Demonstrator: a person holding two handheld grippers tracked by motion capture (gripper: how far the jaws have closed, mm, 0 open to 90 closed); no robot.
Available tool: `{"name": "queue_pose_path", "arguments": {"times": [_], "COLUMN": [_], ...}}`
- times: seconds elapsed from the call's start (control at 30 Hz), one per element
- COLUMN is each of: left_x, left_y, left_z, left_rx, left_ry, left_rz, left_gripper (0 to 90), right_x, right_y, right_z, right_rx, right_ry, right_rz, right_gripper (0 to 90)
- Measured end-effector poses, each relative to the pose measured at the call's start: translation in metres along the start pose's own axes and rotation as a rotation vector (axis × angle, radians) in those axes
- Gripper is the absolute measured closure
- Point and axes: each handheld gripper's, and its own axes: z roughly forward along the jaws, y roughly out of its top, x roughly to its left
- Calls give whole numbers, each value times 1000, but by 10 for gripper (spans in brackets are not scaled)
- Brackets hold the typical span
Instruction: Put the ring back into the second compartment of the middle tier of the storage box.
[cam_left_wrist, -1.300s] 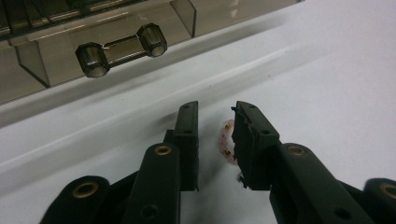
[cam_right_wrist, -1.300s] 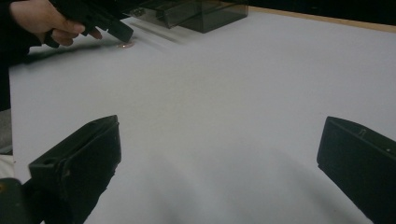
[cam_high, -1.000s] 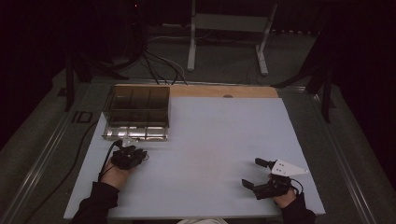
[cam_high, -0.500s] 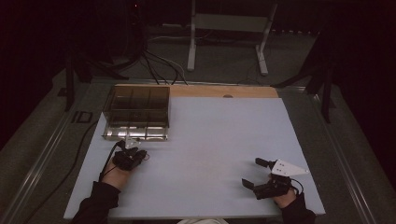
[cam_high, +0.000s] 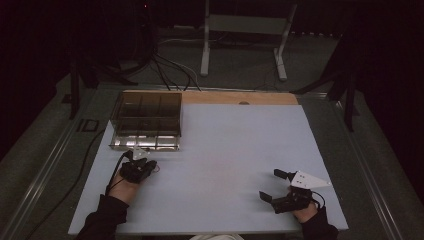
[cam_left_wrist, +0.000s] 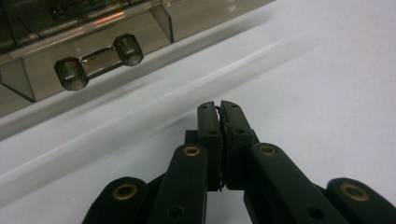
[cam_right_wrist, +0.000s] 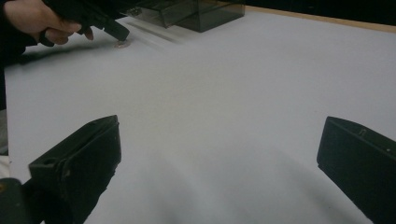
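My left gripper (cam_high: 150, 165) rests on the white table sheet (cam_high: 235, 150) just in front of a clear smoky compartment box (cam_high: 146, 120). In the left gripper view its jaws (cam_left_wrist: 220, 109) are pressed together, with a thin wire-like piece (cam_left_wrist: 219, 108) pinched between the pads. The box's front handle (cam_left_wrist: 98, 60) is close ahead. In the right gripper view a small pale thing (cam_right_wrist: 122, 45) lies under the left gripper's (cam_right_wrist: 112, 30) tip. My right gripper (cam_high: 270, 184) lies near the table's front right, its jaws wide apart (cam_right_wrist: 219, 149) with nothing between them.
The box stands at the table's back left, with a wooden strip (cam_high: 240, 97) along the far edge. A cable (cam_high: 85, 165) trails off the table's left side. Beyond the table are a metal stand (cam_high: 245, 40) and dark floor.
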Motion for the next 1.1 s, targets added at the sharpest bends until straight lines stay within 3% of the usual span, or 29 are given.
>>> {"name": "queue_pose_path", "arguments": {"times": [0.67, 1.1], "left_x": [-1, -11], "left_y": [2, 8], "left_z": [-7, -17], "left_rx": [-27, -44], "left_ry": [-13, -29], "left_rz": [13, 59], "left_gripper": [900, 900], "right_x": [0, -1], "right_y": [0, -1], "right_z": [-1, -1], "right_rx": [0, -1], "right_ry": [-4, -14], "right_rz": [3, 5], "right_gripper": [0, 0]}}
